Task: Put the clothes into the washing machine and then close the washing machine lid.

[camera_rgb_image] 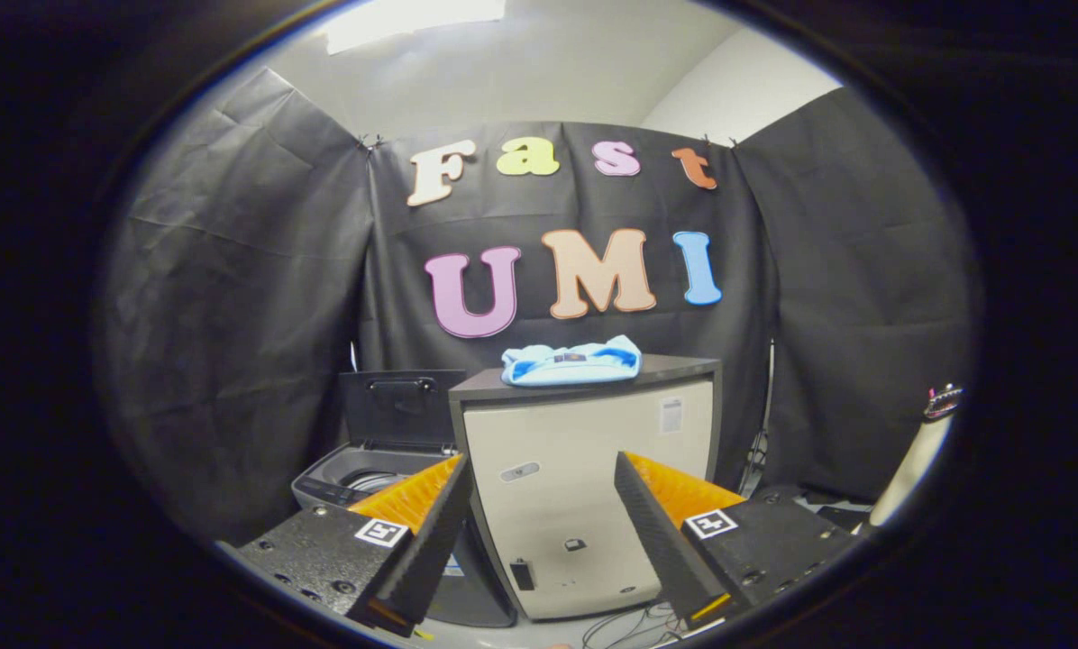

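Gripper (543, 514) spread wide, holding nothing — facing the cabinet (584, 487). Clothes (571, 362) folded on its top, well beyond the fingers; washing machine (368, 469) beside it, lid (402, 406) up. Probably the reach-in step — next, rise toward the bundle and pinch it.

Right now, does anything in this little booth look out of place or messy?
Only mildly. A light blue garment lies bundled on top of the beige cabinet rather than in the washing machine beside it, whose lid stands open. Loose cables trail on the floor below. The gripper is open, holding nothing.
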Demonstrator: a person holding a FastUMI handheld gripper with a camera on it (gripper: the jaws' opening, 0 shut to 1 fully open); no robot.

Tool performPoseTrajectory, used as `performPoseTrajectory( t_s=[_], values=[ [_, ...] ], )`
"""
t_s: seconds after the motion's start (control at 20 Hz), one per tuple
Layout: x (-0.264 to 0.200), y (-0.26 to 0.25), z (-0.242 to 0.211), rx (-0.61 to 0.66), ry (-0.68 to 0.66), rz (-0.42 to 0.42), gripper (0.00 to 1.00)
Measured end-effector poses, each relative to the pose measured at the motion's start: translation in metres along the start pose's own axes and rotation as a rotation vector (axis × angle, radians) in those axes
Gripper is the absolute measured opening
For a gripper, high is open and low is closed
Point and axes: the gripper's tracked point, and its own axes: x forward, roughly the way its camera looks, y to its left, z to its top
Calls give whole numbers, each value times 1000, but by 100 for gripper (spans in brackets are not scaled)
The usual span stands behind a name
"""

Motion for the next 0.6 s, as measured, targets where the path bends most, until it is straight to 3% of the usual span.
performPoseTrajectory(
  t_s=[0.6],
  values=[
    [55,-19,63,45,-22,-10,96]
  ],
)
